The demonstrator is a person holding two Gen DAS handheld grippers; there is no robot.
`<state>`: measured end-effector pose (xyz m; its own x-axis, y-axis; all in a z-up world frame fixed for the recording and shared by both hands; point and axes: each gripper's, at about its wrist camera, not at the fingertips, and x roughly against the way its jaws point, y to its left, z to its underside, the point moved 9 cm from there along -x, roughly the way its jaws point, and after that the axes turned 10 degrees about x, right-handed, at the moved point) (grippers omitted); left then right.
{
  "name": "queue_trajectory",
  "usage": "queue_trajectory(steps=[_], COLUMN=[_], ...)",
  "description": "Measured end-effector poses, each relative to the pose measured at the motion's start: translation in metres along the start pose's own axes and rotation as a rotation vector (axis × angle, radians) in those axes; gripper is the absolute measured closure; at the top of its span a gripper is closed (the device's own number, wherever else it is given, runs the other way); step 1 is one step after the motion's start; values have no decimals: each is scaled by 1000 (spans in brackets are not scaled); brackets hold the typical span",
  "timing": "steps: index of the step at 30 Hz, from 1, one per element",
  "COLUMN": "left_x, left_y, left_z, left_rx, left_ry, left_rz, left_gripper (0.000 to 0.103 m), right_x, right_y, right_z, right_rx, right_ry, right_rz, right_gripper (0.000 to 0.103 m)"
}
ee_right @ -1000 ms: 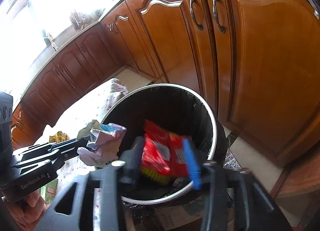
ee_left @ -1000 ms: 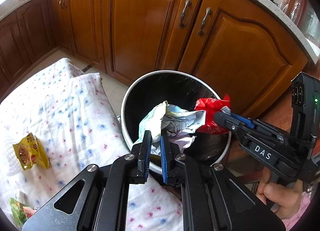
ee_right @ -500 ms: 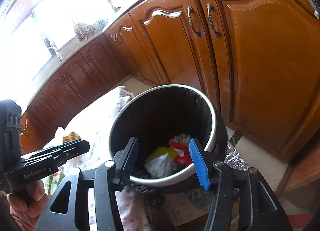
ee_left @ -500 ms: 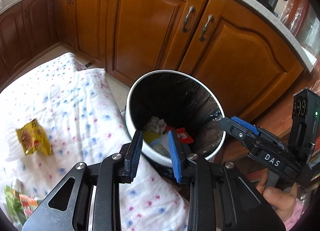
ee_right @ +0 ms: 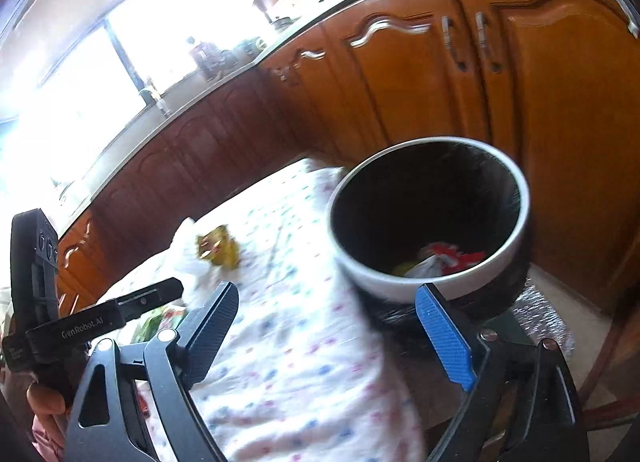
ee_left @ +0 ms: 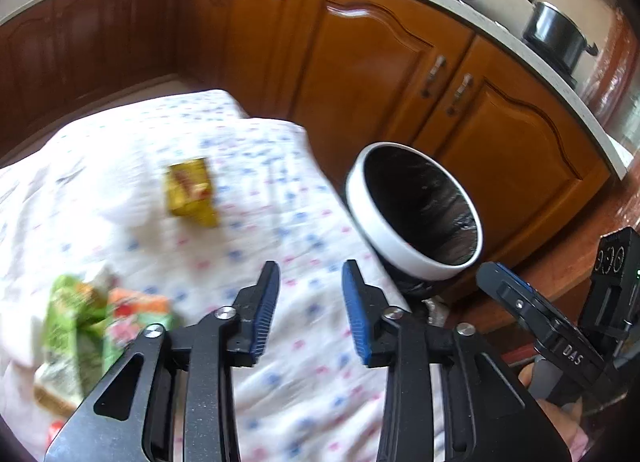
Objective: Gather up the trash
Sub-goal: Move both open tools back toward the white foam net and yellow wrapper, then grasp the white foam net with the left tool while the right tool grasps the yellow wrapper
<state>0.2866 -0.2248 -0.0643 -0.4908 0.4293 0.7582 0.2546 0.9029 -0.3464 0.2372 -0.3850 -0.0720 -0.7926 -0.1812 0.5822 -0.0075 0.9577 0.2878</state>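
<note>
Brown cupboards (ee_left: 360, 73) are seen along the back, with a pale worktop above them. A white cloth (ee_left: 240, 197) with small blue and pink dots is spread out in front of the cupboards. The bin (ee_right: 430, 217) is placed at the cloth's right edge, close to the cupboard doors. It is black inside, with a white rim. Trash (ee_right: 438, 260) in red, white and yellow is seen at the bottom of the bin.

The right gripper (ee_right: 332, 332) is held over the cloth, near the bin's rim. Its fingers (ee_right: 446, 336) have just been opening and are spread wide, and nothing is held between them. The left gripper (ee_left: 308, 312) is held over the cloth, left of the bin. Its fingers (ee_left: 262, 314) have just been opening and are partly apart, and nothing is held between them.

A yellow wrapper (ee_left: 191, 191) is left on the cloth, well apart from the bin. A green wrapper (ee_left: 92, 332) is left on the cloth farther left, near the left gripper. Both are blurred.
</note>
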Motion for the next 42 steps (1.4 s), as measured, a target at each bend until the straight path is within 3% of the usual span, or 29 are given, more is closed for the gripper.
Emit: queue_trajectory(steps=[2, 9, 19, 32, 42], left_x=[9, 37, 57, 41, 15], left_y=[18, 68, 110, 147, 167], left_z=[1, 5, 1, -23, -56], left_rx=[23, 98, 150, 166, 178], left_ry=[-22, -58, -88, -83, -59], left_rz=[-15, -47, -71, -154, -187], left_gripper=[60, 60, 60, 60, 60], right_x=[-4, -19, -43, -94, -138], right_y=[13, 56, 91, 115, 116], right_z=[3, 7, 3, -17, -41], right_rx=[13, 63, 119, 172, 140], right_ry=[9, 34, 61, 103, 112], right_rz=[-13, -55, -80, -112, -133], right_gripper=[11, 11, 11, 11, 14])
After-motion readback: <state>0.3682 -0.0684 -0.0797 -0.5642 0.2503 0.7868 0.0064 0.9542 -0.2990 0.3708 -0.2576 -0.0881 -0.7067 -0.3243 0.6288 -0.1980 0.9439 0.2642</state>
